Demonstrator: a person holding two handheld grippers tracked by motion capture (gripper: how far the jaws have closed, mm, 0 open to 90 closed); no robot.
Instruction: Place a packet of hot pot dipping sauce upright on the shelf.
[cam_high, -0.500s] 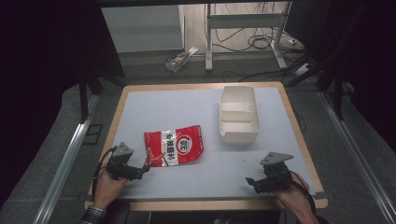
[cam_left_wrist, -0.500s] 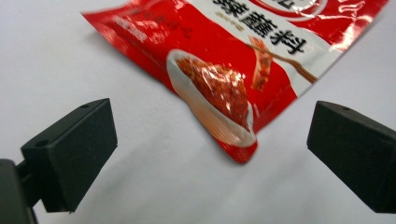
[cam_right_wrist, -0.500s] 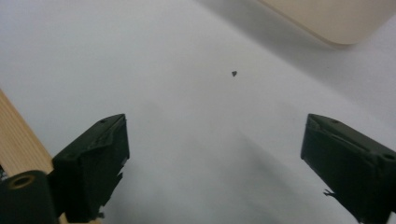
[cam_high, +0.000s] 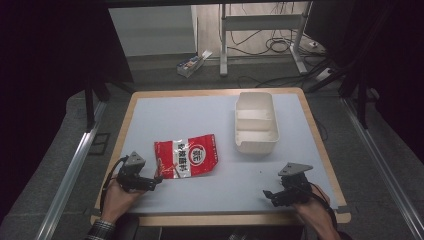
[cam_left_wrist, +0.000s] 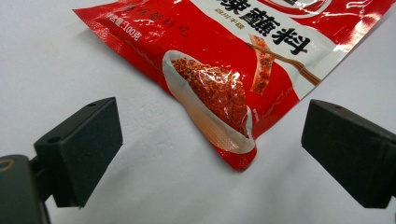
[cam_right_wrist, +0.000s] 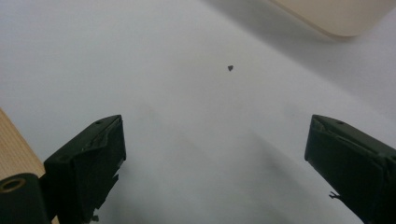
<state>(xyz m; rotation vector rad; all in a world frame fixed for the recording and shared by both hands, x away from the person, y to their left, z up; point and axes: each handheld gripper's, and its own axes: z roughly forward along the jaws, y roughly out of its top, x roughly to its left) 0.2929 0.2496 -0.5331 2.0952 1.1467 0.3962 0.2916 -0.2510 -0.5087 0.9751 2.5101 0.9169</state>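
The left hand-held gripper (cam_high: 156, 181) sits low on the table (cam_high: 165, 117), jaws wide apart, holding nothing. The red bag (cam_high: 187, 156) lies flat just in front of it, one corner between the jaws. Farther right stands a white box (cam_high: 256, 144). The right hand-held gripper (cam_high: 269, 195) is wide too, over bare table.
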